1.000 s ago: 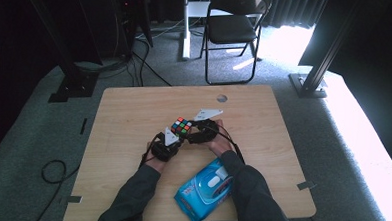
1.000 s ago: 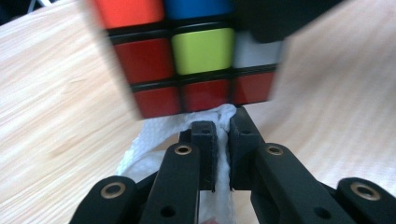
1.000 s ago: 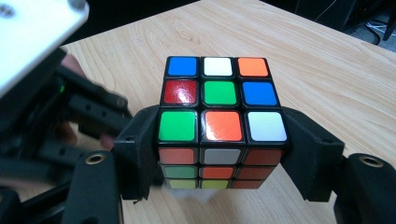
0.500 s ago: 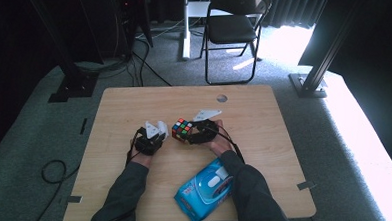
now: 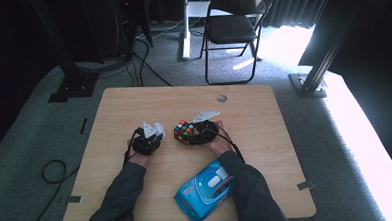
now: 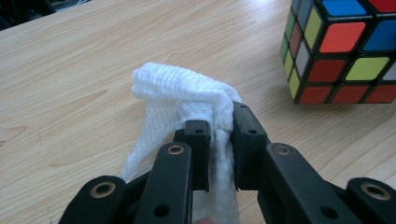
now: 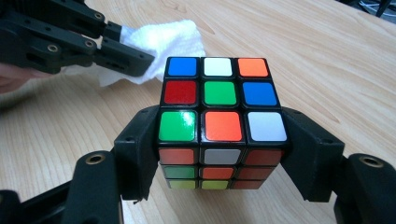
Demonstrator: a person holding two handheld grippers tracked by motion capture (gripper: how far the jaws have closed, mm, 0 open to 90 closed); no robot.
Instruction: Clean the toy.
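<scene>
My right gripper (image 7: pixel 219 140) clamps the Rubik's cube (image 7: pixel 218 121) by opposite faces, frame centre: rigid, slick, light. My left gripper (image 6: pixel 219 135), jaws just easing open, pinches the limp wet wipe (image 6: pixel 187 98).

Around the cube (image 5: pixel 184 131) the wooden table (image 5: pixel 264 112) is bare on the far side and out to its right, so a hand could pass there. Just left of the cube the left gripper (image 5: pixel 153 131) with its white cloth (image 5: pixel 157 127) blocks the way, with a small gap between them. Near the cube on the person's side, the blue wipes pack (image 5: pixel 206 189) and both sleeves take up the room.
</scene>
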